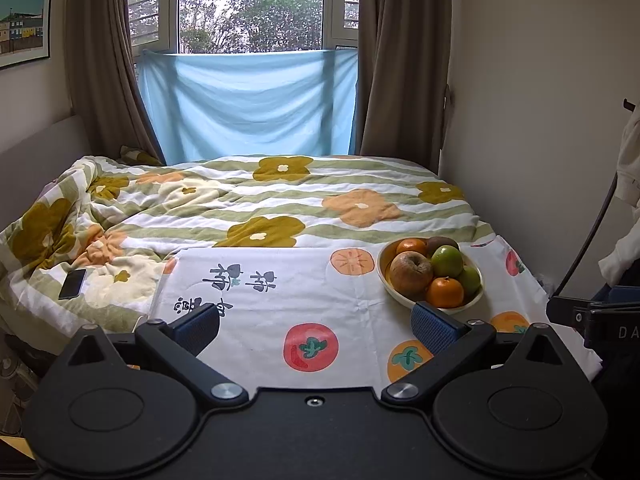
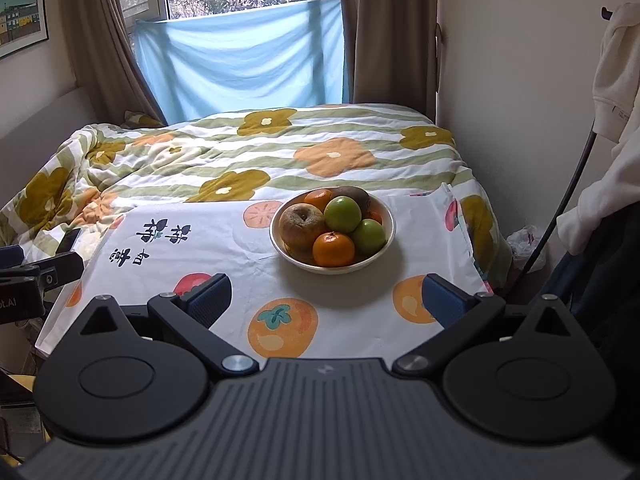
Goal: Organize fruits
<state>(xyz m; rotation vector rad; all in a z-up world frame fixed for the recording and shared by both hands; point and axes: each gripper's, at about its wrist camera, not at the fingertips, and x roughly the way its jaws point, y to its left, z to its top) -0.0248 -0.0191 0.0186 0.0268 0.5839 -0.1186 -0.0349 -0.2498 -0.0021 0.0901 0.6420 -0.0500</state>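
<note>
In bowl: heaped oranges, green apples, kiwi.

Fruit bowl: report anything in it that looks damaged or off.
One fruit stands out: the brown apple at the bowl's left side is wrinkled and discoloured, unlike the smooth green apples and oranges beside it. Nothing has spilled.
</note>
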